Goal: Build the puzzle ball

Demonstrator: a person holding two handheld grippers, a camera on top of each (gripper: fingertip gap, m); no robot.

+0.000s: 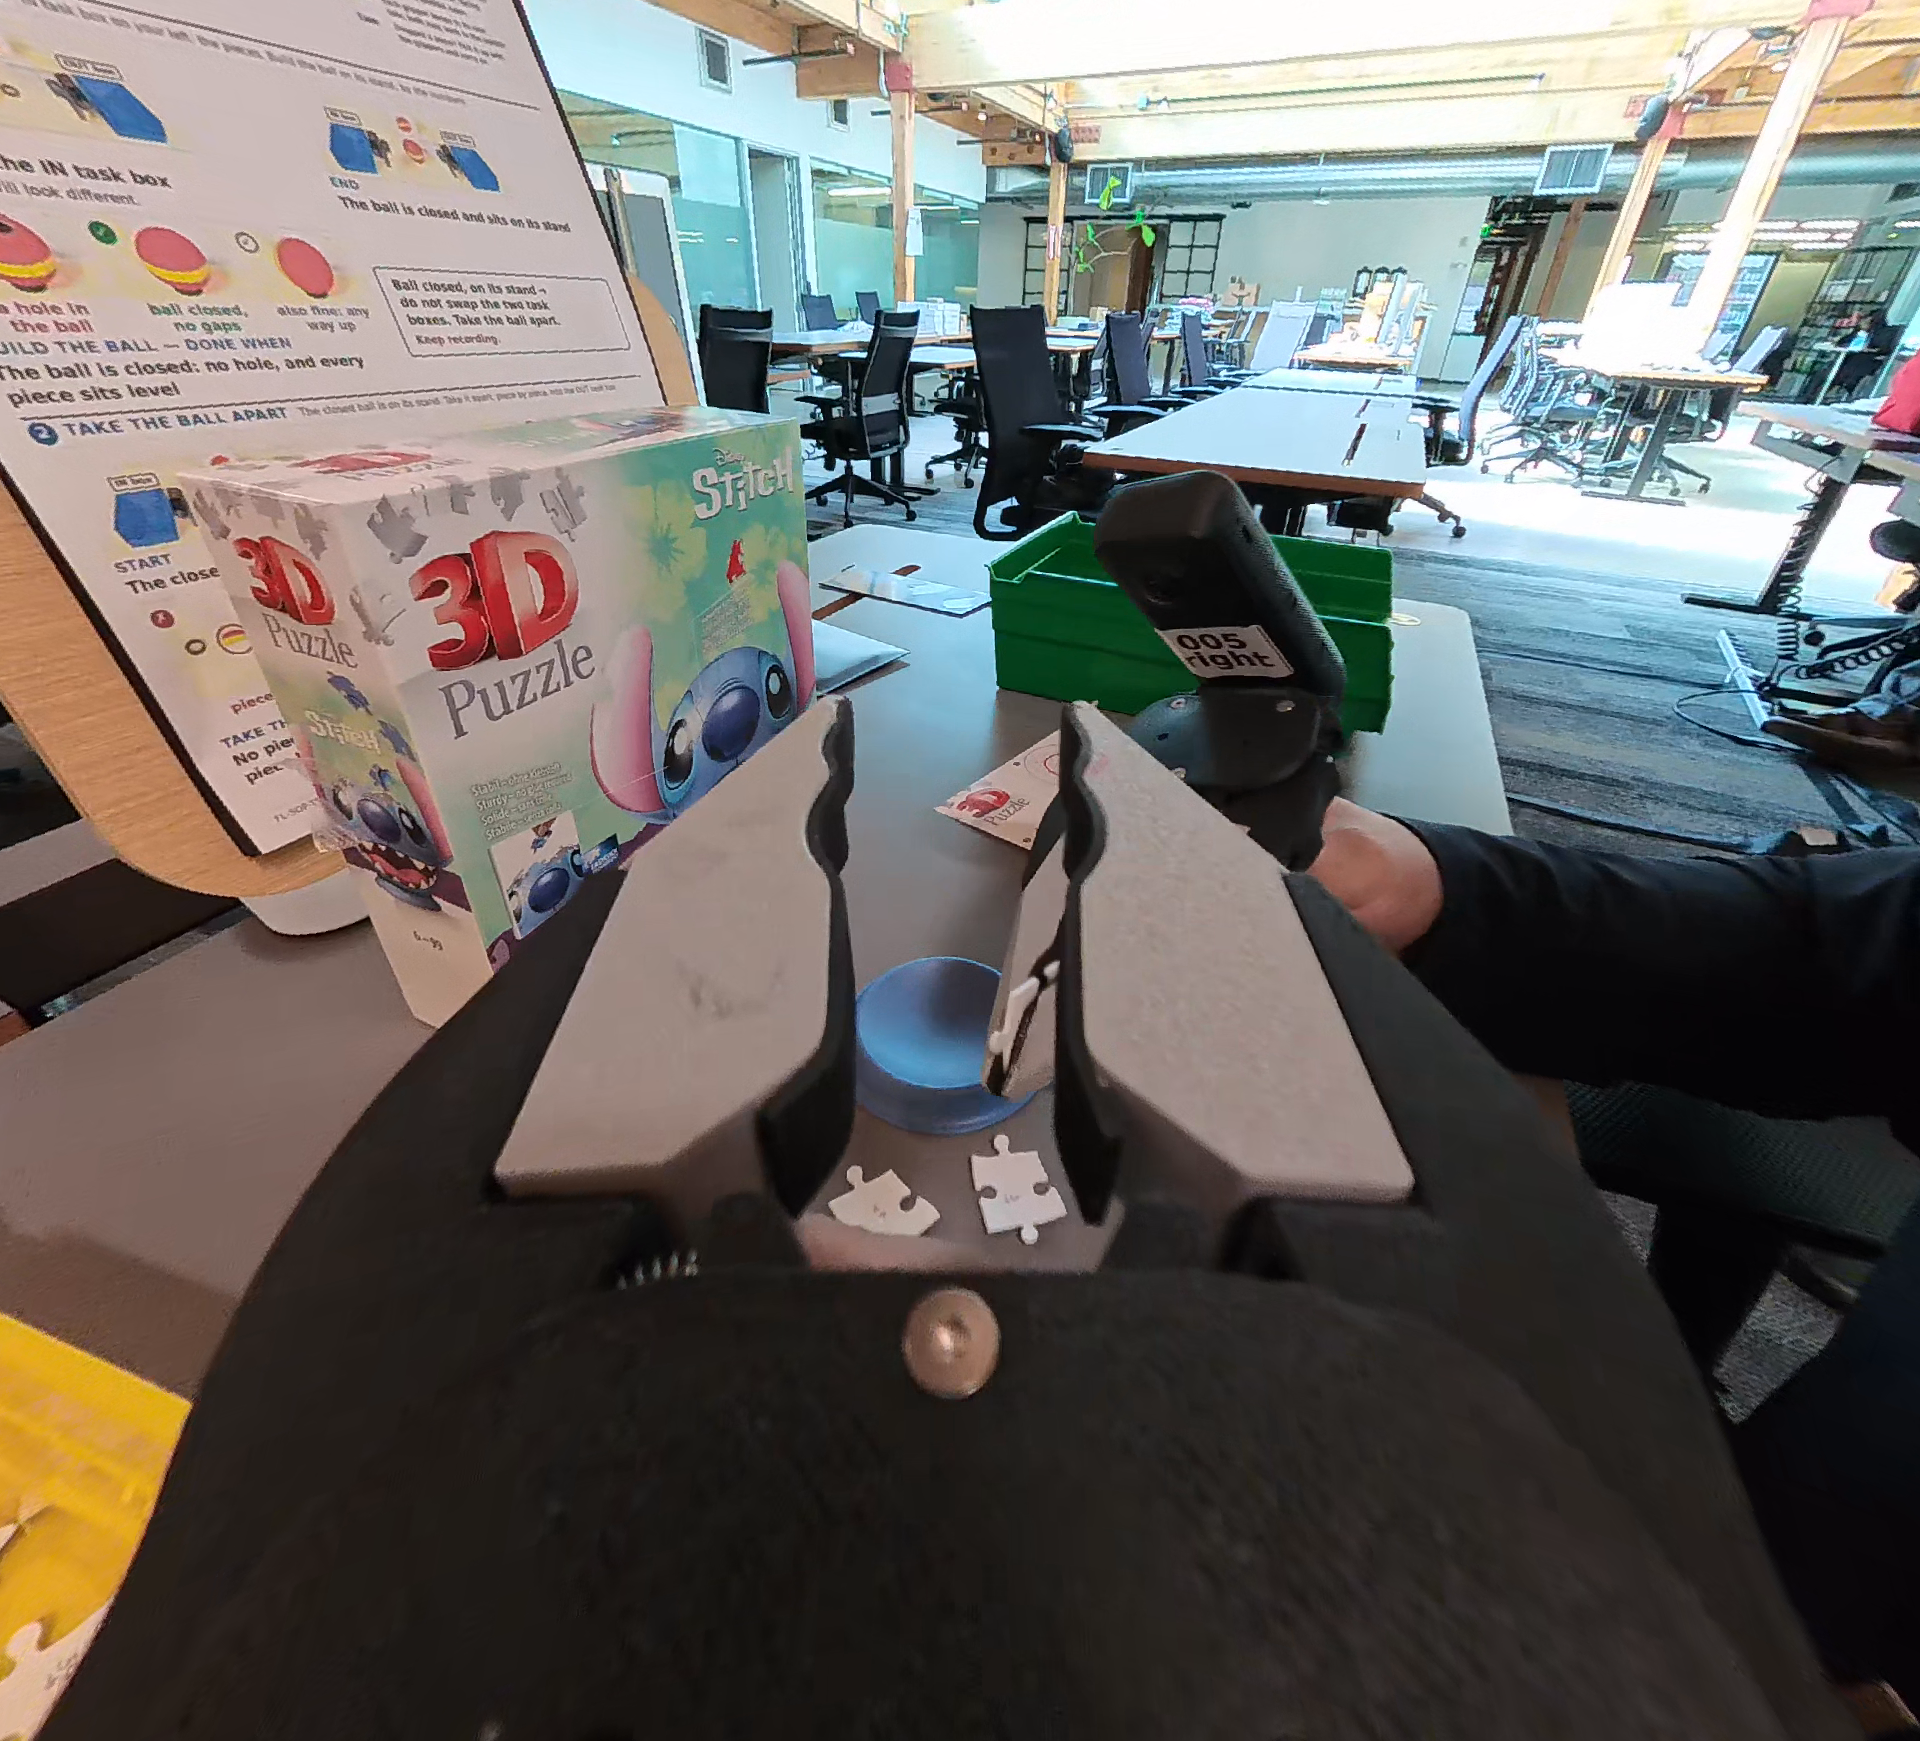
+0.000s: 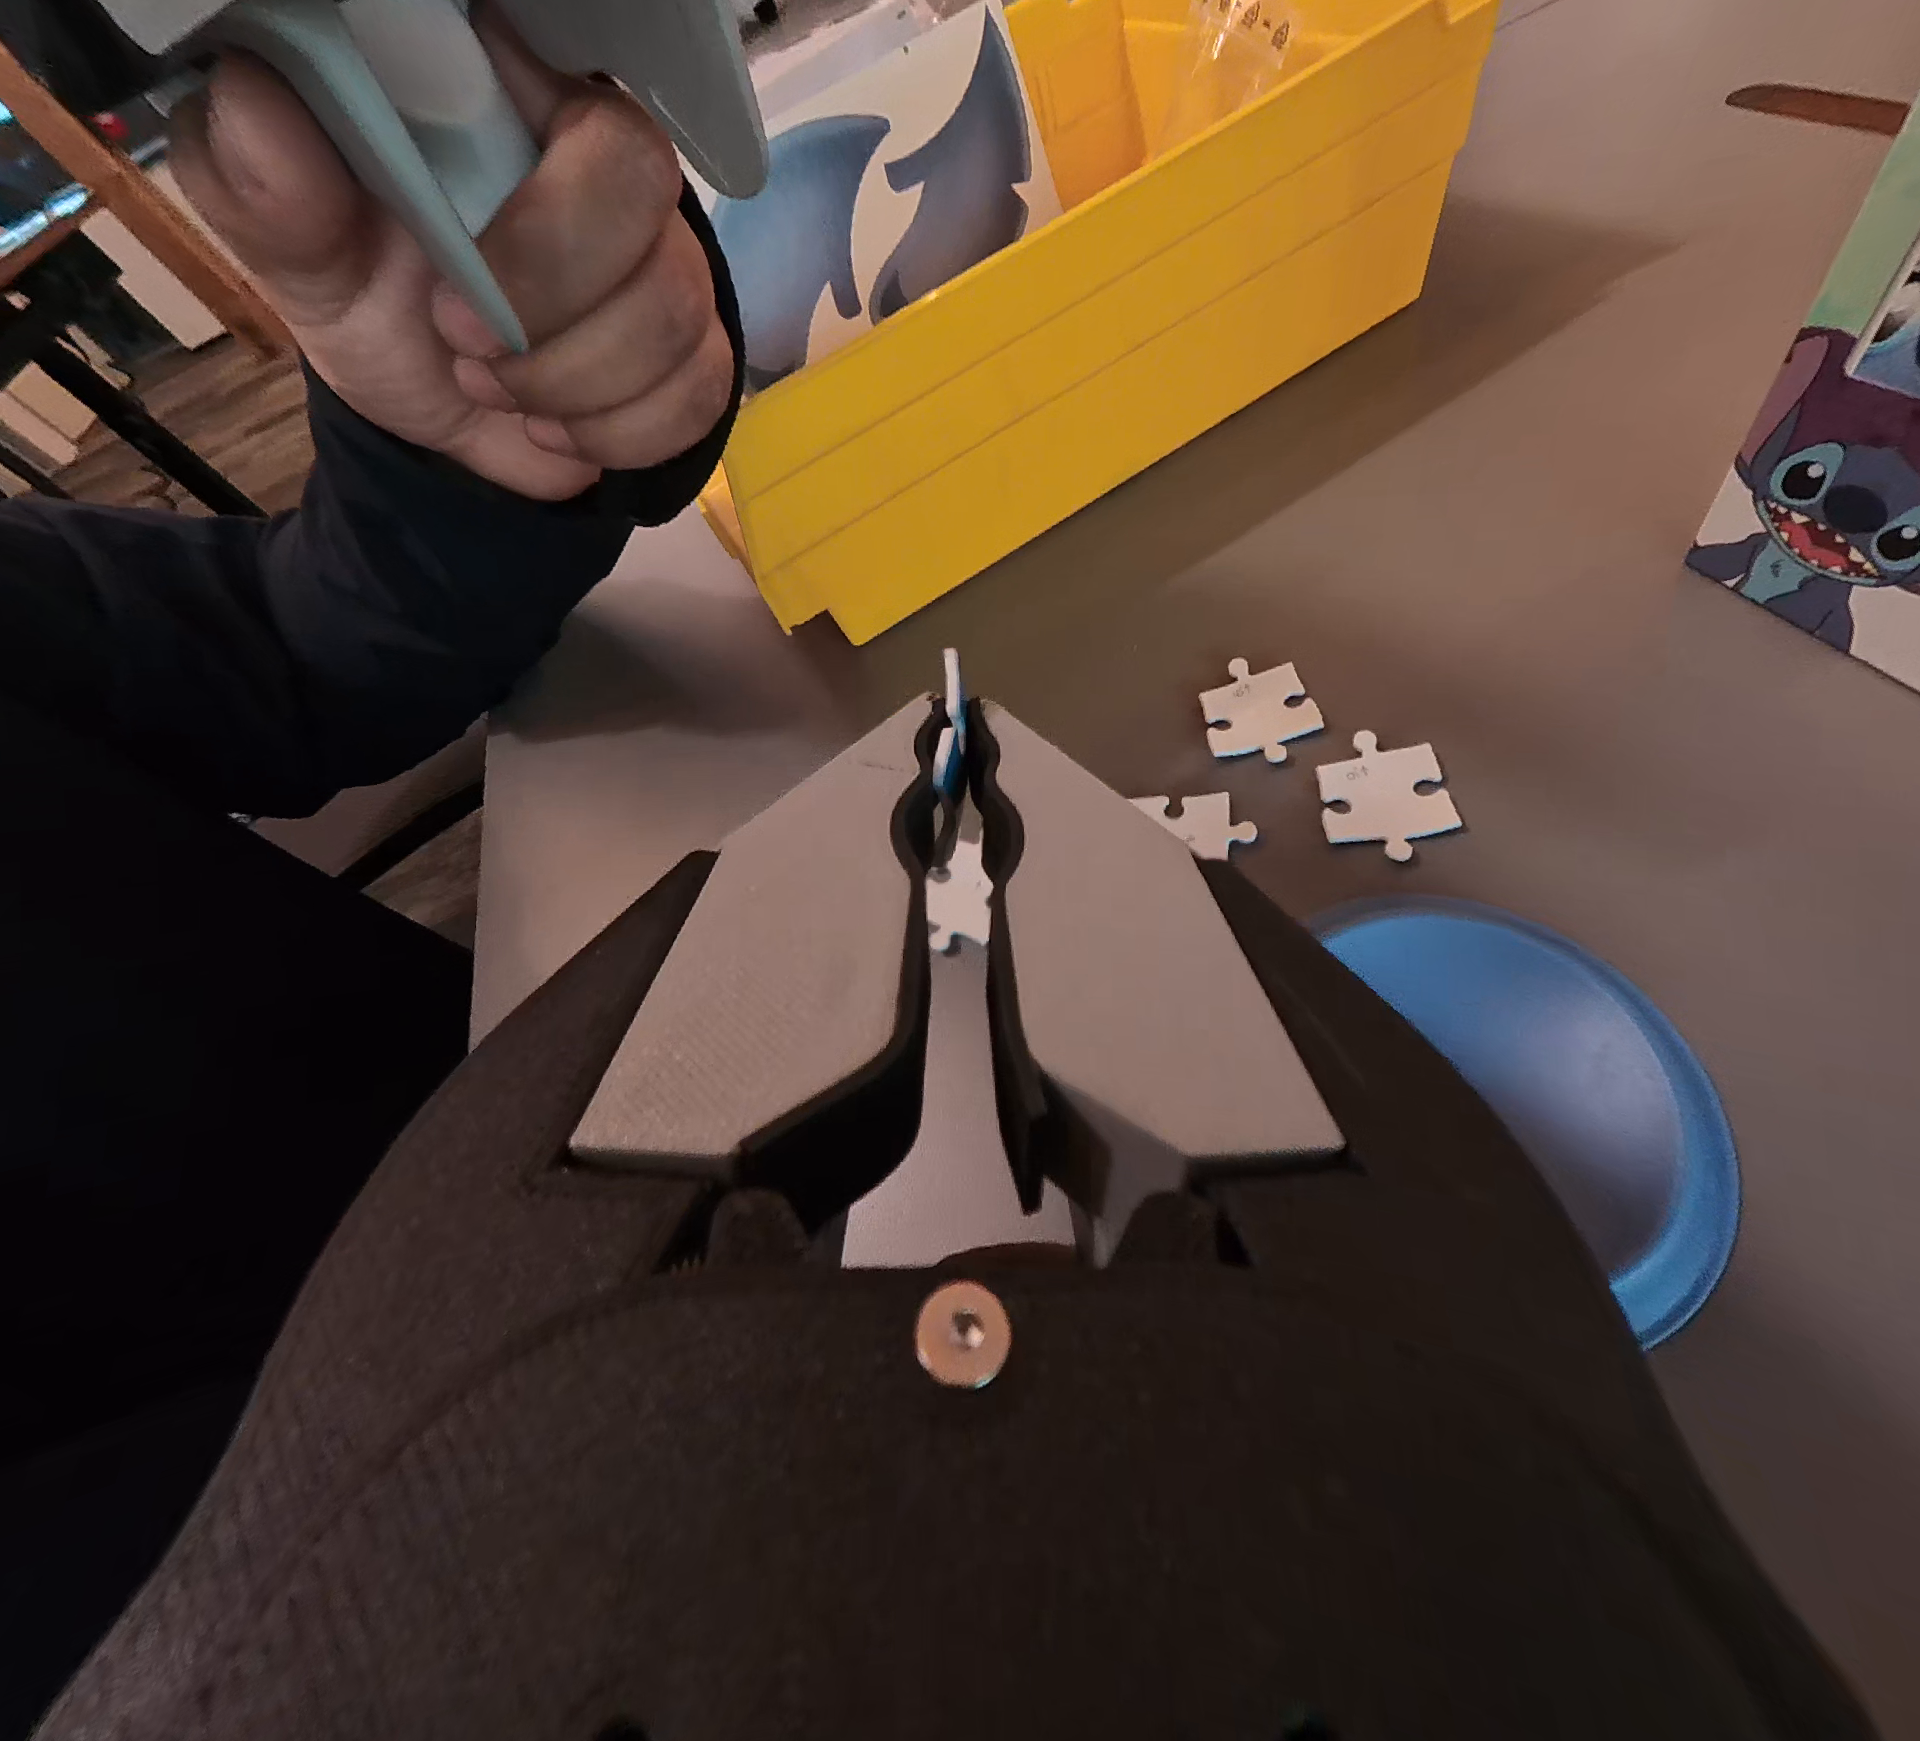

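Note:
My left gripper (image 1: 956, 725) is open and empty, held over the blue stand (image 1: 925, 1047). Two white puzzle pieces (image 1: 883, 1208) lie face down on the grey table just in front of the stand. My right gripper (image 2: 956, 704) is shut on a puzzle piece (image 2: 951, 689), held on edge, white on one side and blue on the other. In the left wrist view the right gripper (image 1: 1013, 1057) points down at the stand's right rim. Three loose white pieces (image 2: 1260, 709) lie beyond the blue stand (image 2: 1538, 1099). Another white piece (image 2: 956, 907) shows through the gap between the right fingers.
A yellow bin (image 2: 1091, 361) with printed sheets and a plastic bag stands past the pieces. The puzzle box (image 1: 520, 673) stands left of the stand, in front of an instruction board (image 1: 260, 237). A green bin (image 1: 1039, 642) sits farther back. The table edge (image 2: 488, 808) is close on the left. The left gripper's tips are roughly 12 centimetres from the right gripper's.

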